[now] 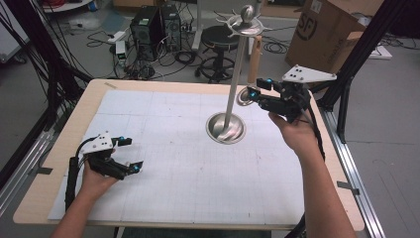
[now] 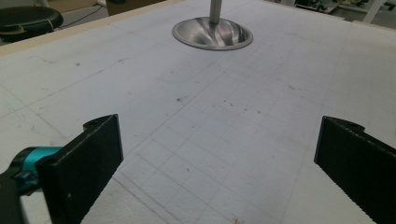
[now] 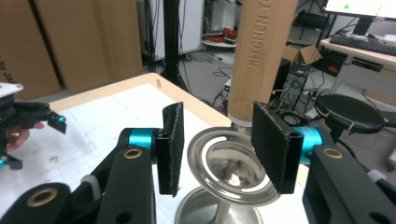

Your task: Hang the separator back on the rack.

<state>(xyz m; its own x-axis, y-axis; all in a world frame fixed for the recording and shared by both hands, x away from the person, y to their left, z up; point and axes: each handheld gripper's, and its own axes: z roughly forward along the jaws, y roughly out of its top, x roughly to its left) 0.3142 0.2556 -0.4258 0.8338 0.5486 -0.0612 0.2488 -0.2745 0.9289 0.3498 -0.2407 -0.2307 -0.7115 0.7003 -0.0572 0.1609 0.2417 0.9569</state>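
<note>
A tall steel stand rises from a round base point(image 1: 218, 130) point(image 2: 212, 33) in the middle of the white grid mat, and its pole point(image 1: 236, 69) ends in a ball with spokes. A small steel dish point(image 1: 244, 96) point(image 3: 229, 168) sits at the table's far edge, with a wooden cylinder point(image 1: 254, 59) point(image 3: 264, 51) upright just behind it. My right gripper point(image 1: 260, 87) point(image 3: 217, 144) points at the dish. Its jaws are narrowly parted, and the dish lies just past their tips. My left gripper point(image 1: 132, 153) point(image 2: 219, 154) rests low over the mat at the near left, wide open with nothing between its jaws.
A white grid mat point(image 1: 173, 163) covers the wooden table. Beyond the far edge stand a black stool point(image 1: 220, 37) point(image 3: 350, 112), computer towers point(image 1: 148, 27) with cables, and a cardboard box point(image 1: 322, 34). Black frame posts point(image 1: 356, 54) flank the right side.
</note>
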